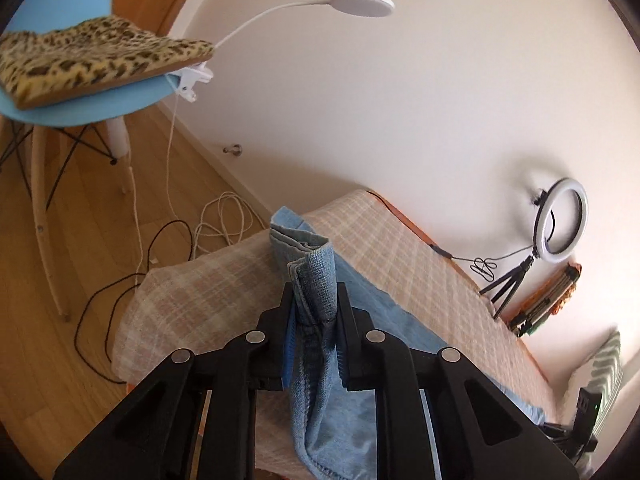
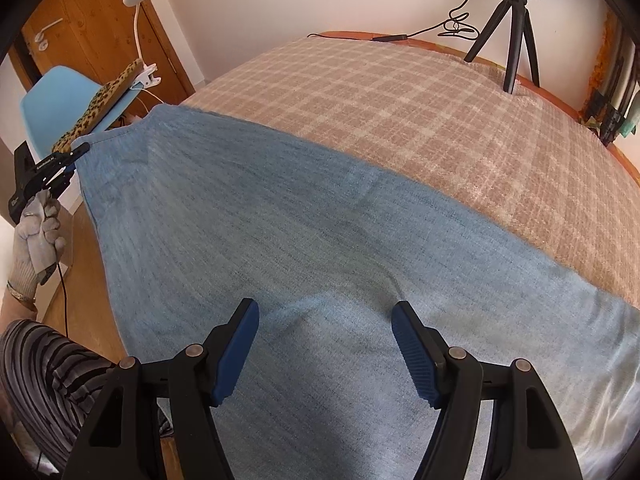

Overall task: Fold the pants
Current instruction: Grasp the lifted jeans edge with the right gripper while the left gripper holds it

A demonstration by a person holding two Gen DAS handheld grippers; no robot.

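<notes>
Checked beige cloth (image 2: pixel 420 120) covers the bed that fills both views, with a white wall behind and wooden flooring at the left. Light blue denim pants (image 2: pixel 300 240) lie spread flat across the near part of the cloth in the right wrist view, running from the upper left of the frame down to the lower right edge.

At the bottom centre of that view the right gripper (image 2: pixel 326 344) hangs just over the denim with its blue-padded fingers (image 2: pixel 238 350) wide apart and nothing between them.

At the far left edge of the same frame, the left gripper (image 2: pixel 78 150) meets the end of the pants, held by a hand in a grey knit glove (image 2: pixel 38 224); a striped sleeve (image 2: pixel 44 376) shows in the lower left corner.

From the left wrist view, the left gripper (image 1: pixel 314 300) is clamped on a bunched hem of the pants (image 1: pixel 316 276), and the fabric stands up between the black fingers (image 1: pixel 286 304) and hangs down below them at the bottom centre.

Behind, a blue chair (image 1: pixel 80 108) with a leopard-print cushion (image 1: pixel 88 56) sits at the upper left, a white clip lamp (image 1: pixel 362 4) fastened to its edge. A ring light on a tripod (image 1: pixel 560 220) stands at the right, by the wall.
</notes>
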